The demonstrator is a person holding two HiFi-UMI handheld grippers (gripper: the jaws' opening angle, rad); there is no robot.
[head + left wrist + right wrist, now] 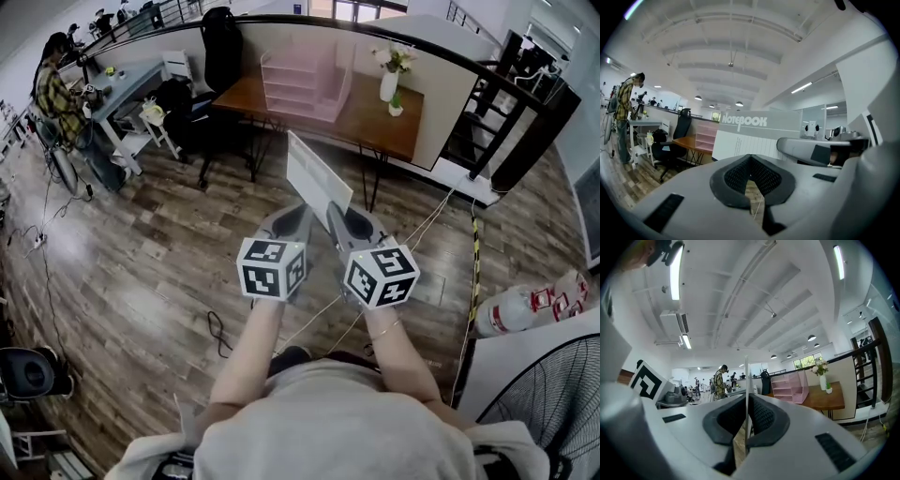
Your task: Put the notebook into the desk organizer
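At the far left a person (58,94) in a checked shirt is standing at a grey table (131,80), too small for us to make out more. Our left gripper (292,216) is hanging in front of us with its jaws pressed together at the tips and nothing between them. Its marker cube (272,268) is covering most of its body in the head view.

Just right of it we are holding the notebook (317,178) up in the air, well apart from the desk. The right gripper (343,220) is clamping its near edge. In that gripper's own view we are seeing the book only edge-on, a thin pale line standing upright between the pads (761,416), so its cover is hidden there. The left gripper view is showing the cover, grey above and ruled white below, its lower part cut off behind the gripper's body. The word "NOTEBOOK" is showing clearly across the grey band, while the smaller print is too fine for us to read.

Further off, the pink desk organizer (305,84) is standing on the wooden desk (375,122), with a white vase (389,86) of flowers to its right. At the lower right the frame is cutting off a fan (553,403).
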